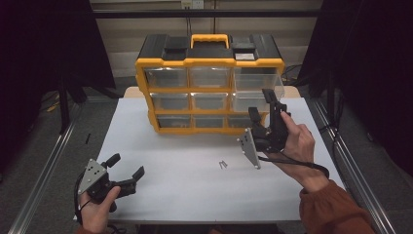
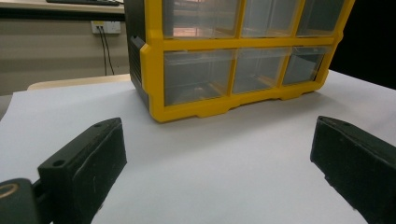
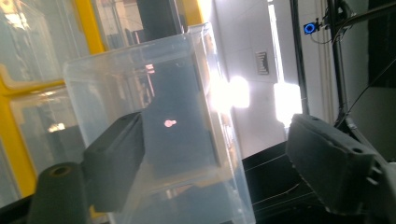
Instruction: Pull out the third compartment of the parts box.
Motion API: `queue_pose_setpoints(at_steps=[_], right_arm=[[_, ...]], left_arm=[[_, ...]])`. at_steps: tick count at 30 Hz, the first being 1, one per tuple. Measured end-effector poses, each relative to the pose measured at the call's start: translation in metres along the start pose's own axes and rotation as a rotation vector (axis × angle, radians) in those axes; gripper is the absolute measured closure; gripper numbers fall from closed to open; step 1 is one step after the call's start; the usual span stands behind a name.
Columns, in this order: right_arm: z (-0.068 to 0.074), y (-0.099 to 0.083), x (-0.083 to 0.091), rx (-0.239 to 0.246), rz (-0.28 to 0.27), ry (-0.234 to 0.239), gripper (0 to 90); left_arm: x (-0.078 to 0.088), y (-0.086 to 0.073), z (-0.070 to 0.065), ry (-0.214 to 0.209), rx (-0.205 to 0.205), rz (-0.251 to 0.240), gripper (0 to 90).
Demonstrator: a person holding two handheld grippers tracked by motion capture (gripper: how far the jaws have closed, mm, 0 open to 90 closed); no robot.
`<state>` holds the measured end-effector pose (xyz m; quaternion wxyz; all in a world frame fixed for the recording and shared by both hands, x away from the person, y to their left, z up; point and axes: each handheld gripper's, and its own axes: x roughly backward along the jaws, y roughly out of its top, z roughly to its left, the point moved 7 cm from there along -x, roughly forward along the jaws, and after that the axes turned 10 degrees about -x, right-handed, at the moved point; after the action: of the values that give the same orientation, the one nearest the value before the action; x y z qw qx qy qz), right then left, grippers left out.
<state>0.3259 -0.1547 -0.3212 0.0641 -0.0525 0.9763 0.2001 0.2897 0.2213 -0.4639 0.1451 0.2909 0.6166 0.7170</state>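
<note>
Right tongs [image 1: 263, 103] stand open around the pulled-out clear drawer [image 3: 154, 121] at the organizer's [image 1: 209, 83] upper right, gripping nothing. Left tongs [image 1: 127, 168] wait open and empty near the table's [image 1: 185, 190] front left corner. Next likely: reach for the screws [image 1: 222, 164] mid-table.

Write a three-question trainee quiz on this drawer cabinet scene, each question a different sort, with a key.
1. True or false: the left gripper is shut on a drawer.
2. Multiple choice: which drawer of the yellow cabinet stands pulled out? A) top left B) middle centre C) top right drawer D) bottom left
3. Fill in: the small screws lie on the ____.

Key:
1. False; its fingers stand open above the white table.
2. C; the right gripper, fingers open, is at it.
3. Table.
</note>
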Motion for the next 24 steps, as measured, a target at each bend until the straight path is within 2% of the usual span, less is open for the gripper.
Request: queue_pose_setpoints(at_steps=[1,11,14,17,24], right_arm=[[0.002,-0.002,0.001,-0.021,0.005,0.015,12.0],[0.013,-0.010,0.008,-0.025,0.013,0.046,4.1],[0.019,-0.012,0.013,-0.046,0.012,0.059,1.2],[0.023,-0.015,0.017,-0.056,0.012,0.061,0.9],[0.042,-0.026,0.027,-0.058,0.024,0.117,0.0]], left_arm=[[0.000,0.000,0.000,-0.001,0.001,0.000,3.4],[0.000,0.000,0.000,-0.001,0.001,0.000,3.3],[0.000,0.000,0.000,-0.001,0.001,0.000,3.4],[0.000,0.000,0.000,-0.001,0.001,0.001,3.4],[0.000,0.000,0.000,-0.002,0.000,0.002,3.4]])
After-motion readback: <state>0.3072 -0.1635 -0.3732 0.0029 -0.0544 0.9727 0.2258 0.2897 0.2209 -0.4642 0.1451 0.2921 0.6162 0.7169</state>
